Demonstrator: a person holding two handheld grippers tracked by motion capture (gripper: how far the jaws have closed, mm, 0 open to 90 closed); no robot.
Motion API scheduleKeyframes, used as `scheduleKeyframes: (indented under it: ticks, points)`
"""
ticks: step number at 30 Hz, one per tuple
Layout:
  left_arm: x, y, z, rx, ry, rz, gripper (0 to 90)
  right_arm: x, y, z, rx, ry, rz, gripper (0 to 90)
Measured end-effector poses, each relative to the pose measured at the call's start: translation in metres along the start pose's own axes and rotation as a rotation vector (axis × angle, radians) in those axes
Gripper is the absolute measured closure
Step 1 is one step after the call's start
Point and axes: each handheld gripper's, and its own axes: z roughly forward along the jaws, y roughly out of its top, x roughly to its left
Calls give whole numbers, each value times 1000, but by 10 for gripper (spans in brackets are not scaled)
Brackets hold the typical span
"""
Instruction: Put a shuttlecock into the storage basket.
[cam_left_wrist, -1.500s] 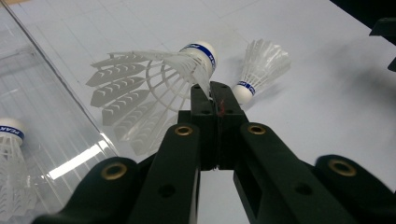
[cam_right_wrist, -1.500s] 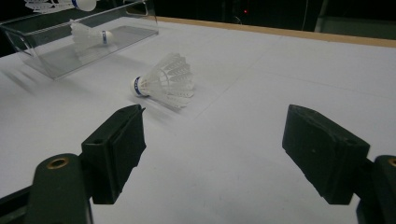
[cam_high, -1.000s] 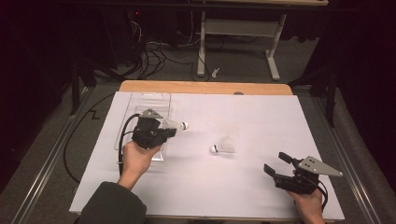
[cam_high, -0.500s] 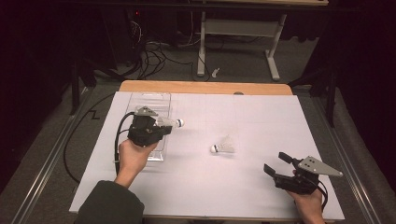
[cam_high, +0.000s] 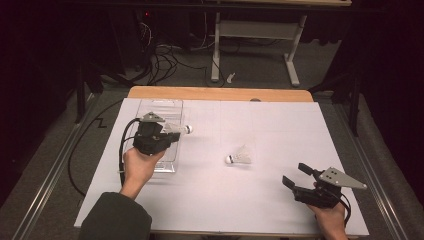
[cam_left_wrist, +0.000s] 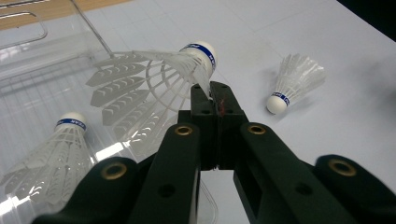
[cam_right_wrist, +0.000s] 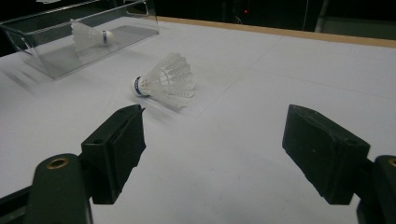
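Note:
My left gripper (cam_high: 171, 135) hovers over the right side of a clear plastic box (cam_high: 159, 106). It is shut on the feather skirt of a white shuttlecock (cam_high: 181, 129), whose cork tip points right. In the left gripper view the jaws (cam_left_wrist: 215, 95) pinch the skirt just below the blue-banded cork of the held shuttlecock (cam_left_wrist: 154, 74). A second shuttlecock (cam_left_wrist: 53, 151) lies inside the box (cam_left_wrist: 32, 60). A third shuttlecock (cam_high: 240, 157) lies on the white sheet mid-table. My right gripper (cam_high: 298, 176) rests near the front right edge, open and holding nothing.
White paper (cam_high: 280, 125) covers the wooden table (cam_high: 220, 93). In the right gripper view the loose shuttlecock (cam_right_wrist: 166, 81) lies ahead of the open jaws (cam_right_wrist: 215, 149), with the box (cam_right_wrist: 46, 60) and its shuttlecock (cam_right_wrist: 88, 33) farther left. Cables and a desk frame (cam_high: 250, 30) stand beyond the table.
The left hand has shifted a little to the left with the shuttlecock, closer over the box. The right hand has stayed still.

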Motion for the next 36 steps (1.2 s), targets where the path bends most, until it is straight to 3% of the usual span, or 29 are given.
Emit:
scheduleKeyframes:
  ticks: [23,36]
  points:
    - [21,2,-10,-14,63,-39,892,0,0,1,3,2,2,214]
    - [31,5,-6,-7,99,-50,893,0,0,1,3,1,3,214]
